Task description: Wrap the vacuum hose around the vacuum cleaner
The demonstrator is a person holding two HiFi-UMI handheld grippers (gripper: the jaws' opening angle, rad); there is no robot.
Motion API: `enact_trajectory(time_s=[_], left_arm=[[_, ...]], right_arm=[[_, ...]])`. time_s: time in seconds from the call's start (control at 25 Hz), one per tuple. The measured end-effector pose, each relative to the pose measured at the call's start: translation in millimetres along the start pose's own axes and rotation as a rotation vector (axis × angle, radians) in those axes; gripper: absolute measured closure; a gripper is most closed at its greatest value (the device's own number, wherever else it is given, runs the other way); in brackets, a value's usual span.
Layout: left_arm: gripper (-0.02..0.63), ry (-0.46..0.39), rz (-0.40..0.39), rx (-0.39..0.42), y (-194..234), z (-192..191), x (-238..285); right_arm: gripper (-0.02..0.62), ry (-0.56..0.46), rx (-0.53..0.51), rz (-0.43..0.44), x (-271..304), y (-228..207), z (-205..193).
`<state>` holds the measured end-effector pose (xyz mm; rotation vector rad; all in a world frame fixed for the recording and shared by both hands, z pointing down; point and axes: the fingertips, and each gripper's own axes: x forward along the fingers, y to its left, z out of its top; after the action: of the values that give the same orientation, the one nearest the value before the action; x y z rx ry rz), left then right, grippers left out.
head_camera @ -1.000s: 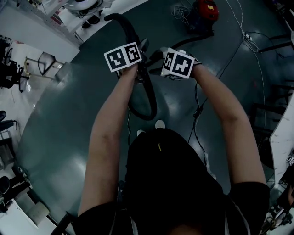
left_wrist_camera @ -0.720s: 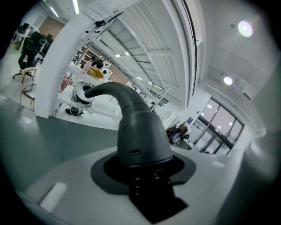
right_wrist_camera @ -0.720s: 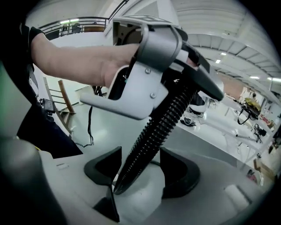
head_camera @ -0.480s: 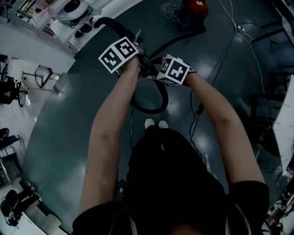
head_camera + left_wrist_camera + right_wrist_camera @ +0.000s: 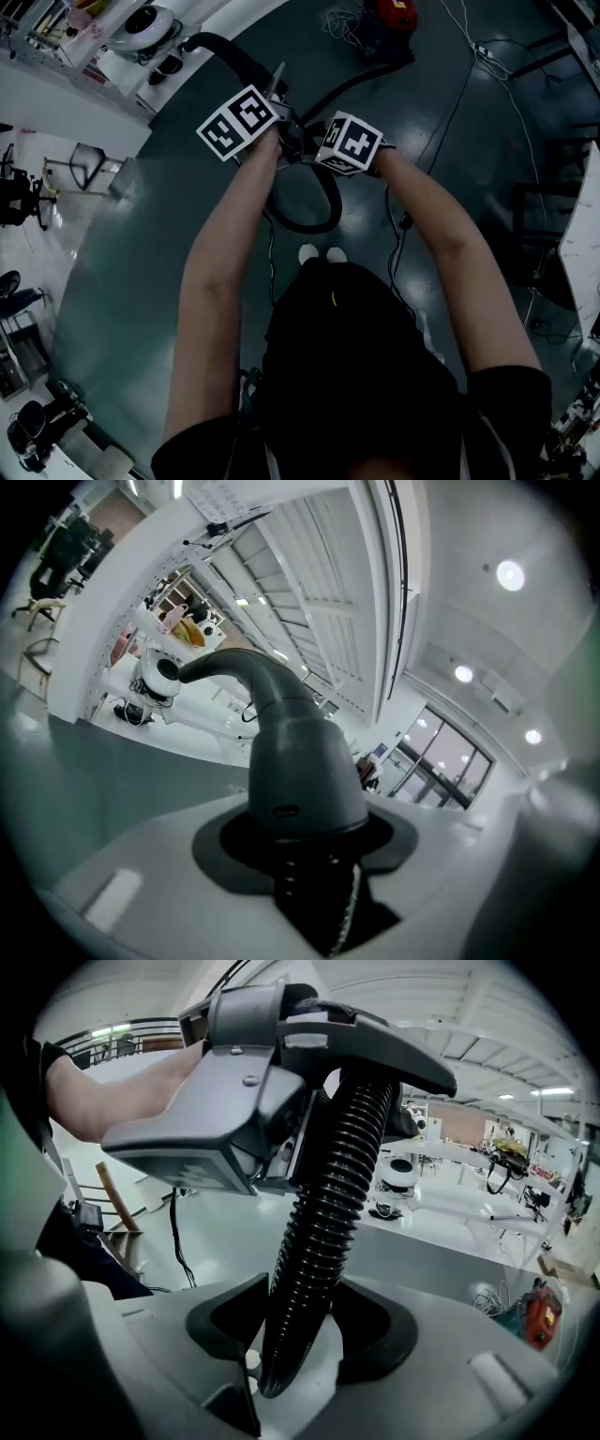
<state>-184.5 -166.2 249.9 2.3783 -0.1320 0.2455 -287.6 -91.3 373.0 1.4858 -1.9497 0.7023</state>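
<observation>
A black ribbed vacuum hose [image 5: 323, 202] hangs in a loop below my two grippers and arcs away to the upper left. The red vacuum cleaner [image 5: 395, 13] stands on the floor at the top, also small in the right gripper view [image 5: 536, 1312]. My left gripper [image 5: 278, 86] is shut on the hose's smooth grey cuff [image 5: 300, 761], held nearly level. My right gripper [image 5: 302, 142] sits just to its right, pointing down. Its jaws have just been closing and now press on the ribbed hose [image 5: 328, 1204] between them. The left gripper's grey body [image 5: 220, 1119] shows above it.
Power cables [image 5: 459, 103] trail over the dark green floor on the right. White benches with equipment [image 5: 141, 23] line the upper left, and a chair [image 5: 89, 155] stands at the left. A white table edge [image 5: 577, 272] is at the right. The person's shoes [image 5: 322, 254] are under the loop.
Both grippers have shifted slightly up and left in the head view. The left one has risen and rolled, and the hanging hose loop has come up with them.
</observation>
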Motion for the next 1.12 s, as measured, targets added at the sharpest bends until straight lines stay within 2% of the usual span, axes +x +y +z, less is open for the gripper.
enact_trajectory(time_s=[0.16,0.32,0.52,0.68,0.84,1.0,1.12], left_arm=[[0.417,0.003,-0.049,-0.027,1.5,-2.6,-6.2],[0.413,0.036,-0.141,-0.057,4.7,-1.2,-14.9],[0.392,0.095,-0.255,0.049,0.5,-6.3,-24.1],[0.369,0.108,-0.332,0.027,8.2,-1.9,-33.3],[0.341,0.134,-0.384,0.046,17.7,-3.2,-46.6],[0.311,0.153,-0.413,0.015,29.6,4.1,-56.7],[0.251,0.167,-0.432,0.046,35.0,9.8,-63.4]], right_arm=[[0.388,0.021,-0.007,-0.003,8.0,4.2,-2.1],[0.411,0.030,0.022,0.057,7.9,7.6,-0.4],[0.417,0.110,-0.010,0.112,-3.8,10.7,-7.2],[0.417,0.160,-0.046,0.139,-8.2,14.1,-0.7],[0.419,0.218,-0.084,0.153,-9.5,18.4,1.5],[0.419,0.240,-0.123,0.145,-11.0,18.7,12.4],[0.420,0.236,-0.141,0.139,-14.5,15.2,21.2]])
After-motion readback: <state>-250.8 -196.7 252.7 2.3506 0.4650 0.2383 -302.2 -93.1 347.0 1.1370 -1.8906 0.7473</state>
